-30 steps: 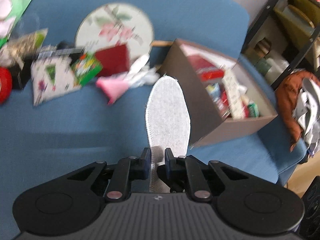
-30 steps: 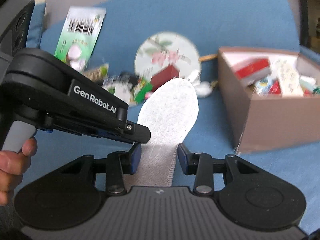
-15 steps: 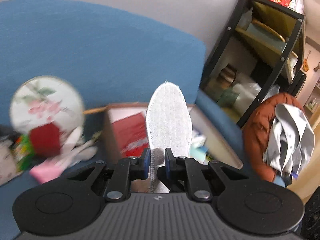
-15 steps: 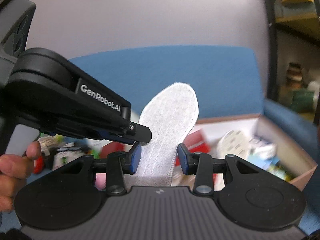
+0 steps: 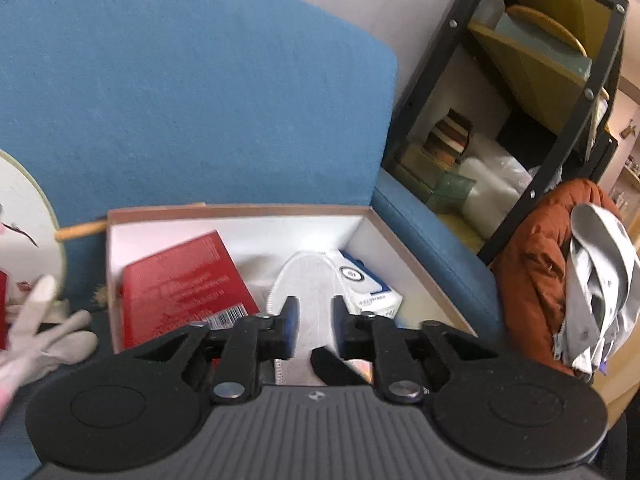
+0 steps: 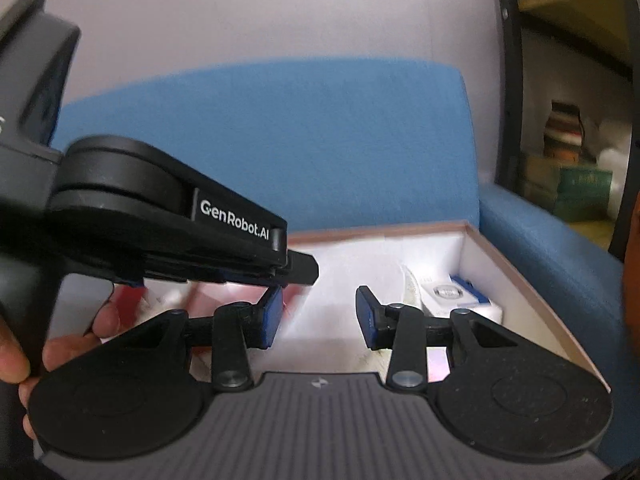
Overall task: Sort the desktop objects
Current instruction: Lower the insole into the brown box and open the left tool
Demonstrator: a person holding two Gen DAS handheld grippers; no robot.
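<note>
The brown cardboard box with white inner walls stands on the blue sofa. Inside it lie a red packet at the left, a white and blue carton at the right, and the white felt insole between them, its toe toward the back wall.

The left gripper points down into the box. Its jaws are opening; the insole lies between and below them, and the pads do not press on it. The right gripper is just beside it, also over the box. Its jaws are opening too, with a clear gap and nothing between them.

The left wrist view alone shows a round fan with flowers and a light glove on the sofa left of the box, and a black shelf. The right wrist view alone shows the left gripper from the side and the person's hand on its handle; there only an edge of the insole shows, beside the carton.
</note>
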